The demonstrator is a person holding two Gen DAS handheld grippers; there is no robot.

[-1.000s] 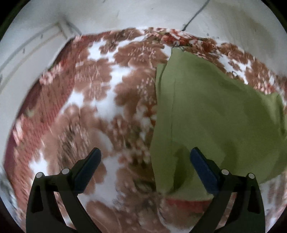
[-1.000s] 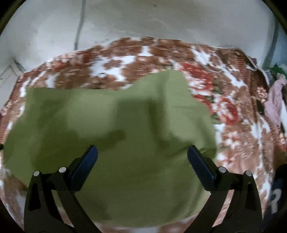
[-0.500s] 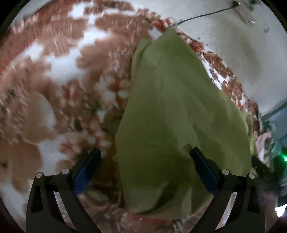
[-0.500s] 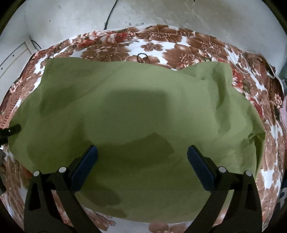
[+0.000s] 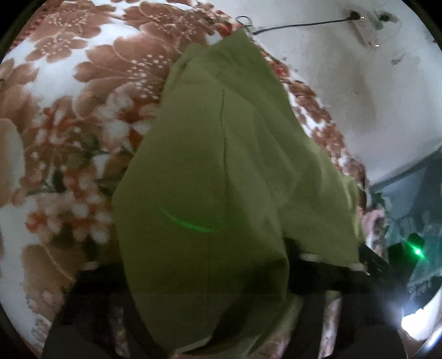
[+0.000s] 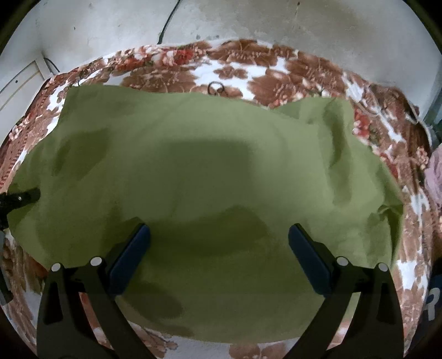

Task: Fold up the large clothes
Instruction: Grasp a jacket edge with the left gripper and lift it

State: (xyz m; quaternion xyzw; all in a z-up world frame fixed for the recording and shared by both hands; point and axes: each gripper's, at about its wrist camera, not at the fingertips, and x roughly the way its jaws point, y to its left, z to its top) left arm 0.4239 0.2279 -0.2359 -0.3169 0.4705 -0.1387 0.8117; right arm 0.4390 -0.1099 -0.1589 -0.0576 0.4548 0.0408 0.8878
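The right tongs [image 6: 219,259] stand wide apart, both blue pads [image 6: 129,258] bare, hovering over the near part of the green cloth [image 6: 210,176] without gripping it. The left tongs [image 5: 204,276] are mostly buried: the green cloth [image 5: 210,193] drapes over the space between the fingers, so only dark finger frames [image 5: 326,276] show at either side, and whether they are apart or clamped on fabric cannot be told.

The cloth lies spread across a floral blanket [image 6: 248,71] of brown, red and white that covers the bed, reaching nearly to the far edge by the pale wall [image 6: 248,24]. Its right side is rumpled into soft ridges, and a small dark ring [image 6: 215,88] lies on the blanket just past its far hem. In the right wrist view, the tip of the left tongs [image 6: 22,197] touches the cloth's left edge. In the left wrist view a cable [image 5: 298,26] runs along the wall to a power strip [image 5: 364,24], and a green light [image 5: 418,251] glows at lower right.

Half a second ago the left tongs' blue pads were visible and apart with the cloth between them; now fabric hides them. The right tongs are as wide open as before.
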